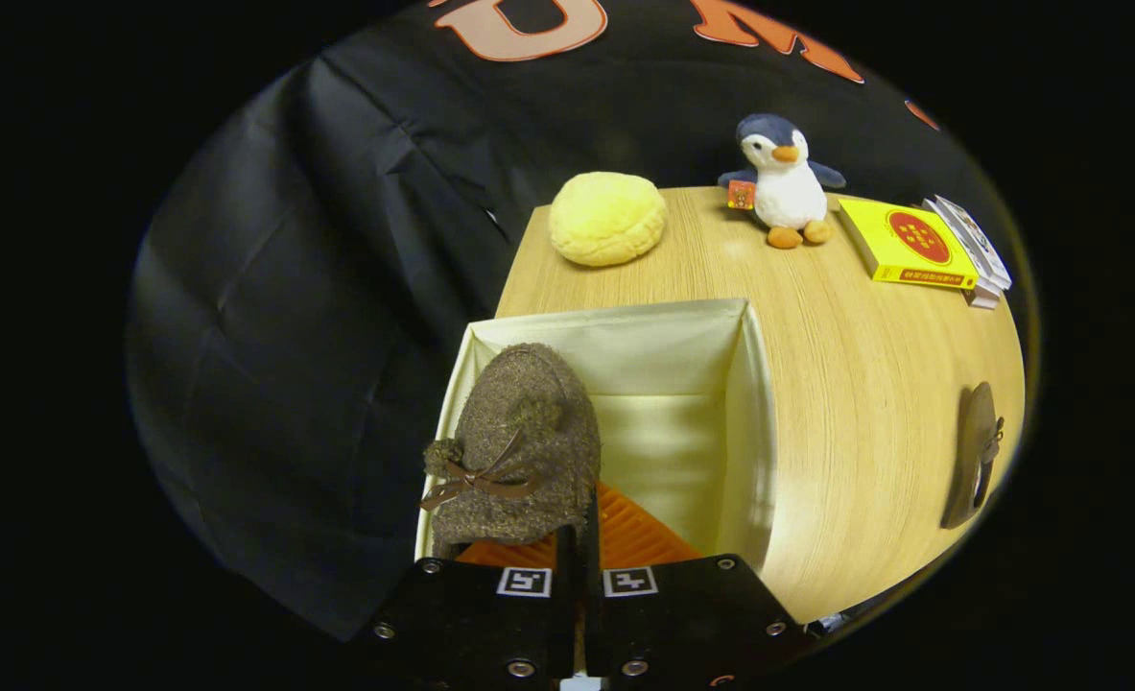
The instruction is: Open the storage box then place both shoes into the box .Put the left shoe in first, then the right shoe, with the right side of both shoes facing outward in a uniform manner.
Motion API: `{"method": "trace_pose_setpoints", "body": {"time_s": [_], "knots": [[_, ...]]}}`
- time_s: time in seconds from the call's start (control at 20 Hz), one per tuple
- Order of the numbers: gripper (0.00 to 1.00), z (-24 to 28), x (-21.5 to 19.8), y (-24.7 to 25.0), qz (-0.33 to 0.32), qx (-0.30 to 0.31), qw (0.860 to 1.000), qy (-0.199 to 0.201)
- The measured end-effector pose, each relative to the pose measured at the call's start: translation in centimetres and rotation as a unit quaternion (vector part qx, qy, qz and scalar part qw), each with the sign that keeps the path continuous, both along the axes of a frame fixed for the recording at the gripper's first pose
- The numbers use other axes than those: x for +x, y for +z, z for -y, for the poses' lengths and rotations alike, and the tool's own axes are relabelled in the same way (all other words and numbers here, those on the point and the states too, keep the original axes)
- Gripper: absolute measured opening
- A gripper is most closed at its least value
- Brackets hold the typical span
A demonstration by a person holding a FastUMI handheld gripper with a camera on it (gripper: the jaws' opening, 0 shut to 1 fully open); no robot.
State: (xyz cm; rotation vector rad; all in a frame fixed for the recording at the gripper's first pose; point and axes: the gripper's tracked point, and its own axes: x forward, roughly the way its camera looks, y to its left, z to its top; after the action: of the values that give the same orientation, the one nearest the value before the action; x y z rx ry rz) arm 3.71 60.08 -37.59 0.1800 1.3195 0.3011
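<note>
Brown fuzzy shoe point(519, 451) with its bow hangs over the left side of the open storage box point(625, 331), pinched at its edge by the gripper point(577, 537), jaws drawn narrow on it. Yellow cushion point(607, 218) sits beyond the box on the tabletop point(845, 403). Further right: the penguin toy point(784, 182), stacked books point(912, 245), and the second shoe point(973, 456) well apart from the box.

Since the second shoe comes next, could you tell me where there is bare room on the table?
Free: the table between box and the lying shoe, and between bun and box. Crowded: the penguin and books. The gripper is shut on a held shoe over the box.
</note>
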Motion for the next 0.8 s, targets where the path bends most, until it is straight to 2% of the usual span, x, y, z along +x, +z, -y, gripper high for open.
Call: {"method": "trace_pose_setpoints", "body": {"time_s": [0.3, 0.5, 0.55, 0.8], "knots": [[0.08, -1.9, -1.4, -3.7, -0.053, -0.007, 0.999, -0.002], [0.21, -3.0, -3.6, -4.4, -0.091, 0.019, 0.996, 0.015], [0.26, -3.0, -3.9, -4.1, -0.09, 0.027, 0.995, 0.023], [0.32, -3.0, -4.1, 0.7, -0.055, 0.102, 0.992, 0.05]]}}
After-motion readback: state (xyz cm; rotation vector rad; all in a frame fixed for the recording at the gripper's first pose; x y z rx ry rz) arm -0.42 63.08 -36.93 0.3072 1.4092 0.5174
